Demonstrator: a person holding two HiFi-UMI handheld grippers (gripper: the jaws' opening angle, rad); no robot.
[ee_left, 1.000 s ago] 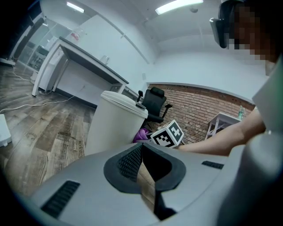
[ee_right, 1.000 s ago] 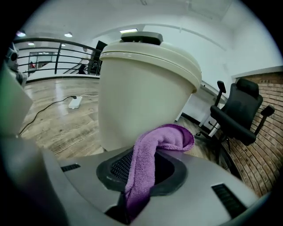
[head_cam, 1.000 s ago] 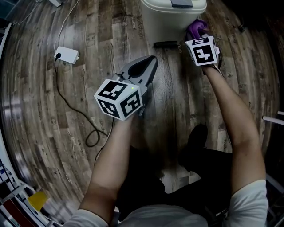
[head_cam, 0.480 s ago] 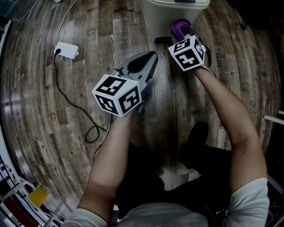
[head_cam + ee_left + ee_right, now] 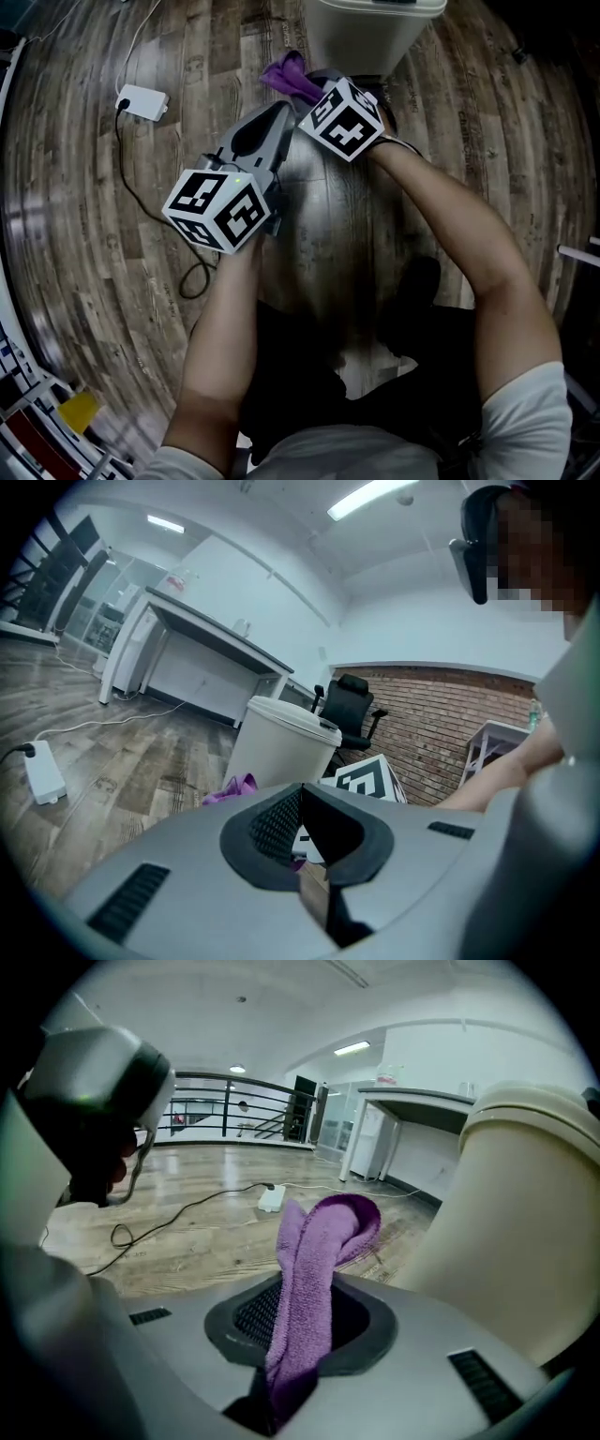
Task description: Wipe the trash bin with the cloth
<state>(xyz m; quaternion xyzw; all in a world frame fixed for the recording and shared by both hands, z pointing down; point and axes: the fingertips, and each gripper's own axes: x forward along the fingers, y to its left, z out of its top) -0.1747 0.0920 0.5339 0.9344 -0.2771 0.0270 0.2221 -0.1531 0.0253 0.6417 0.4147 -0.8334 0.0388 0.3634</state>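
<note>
A cream trash bin (image 5: 371, 26) with a lid stands on the wood floor at the top of the head view. It fills the right of the right gripper view as the bin (image 5: 511, 1241). My right gripper (image 5: 306, 88) is shut on a purple cloth (image 5: 287, 73), which sticks out just left of the bin's front, near its base. The cloth (image 5: 315, 1269) rises folded from between the jaws. My left gripper (image 5: 270, 124) is shut and holds nothing. It hovers over the floor just below the cloth, with the bin (image 5: 281, 744) and the cloth (image 5: 231, 787) ahead of it.
A white power adapter (image 5: 142, 97) with a white lead lies on the floor at the left, and a black cable (image 5: 180, 267) loops below it. A desk (image 5: 202, 653) and a black office chair (image 5: 349, 705) stand behind the bin. My dark shoe (image 5: 412, 291) is below.
The right gripper has carried the cloth leftward from the bin's right front to its left front. The left gripper has drifted a little left and up.
</note>
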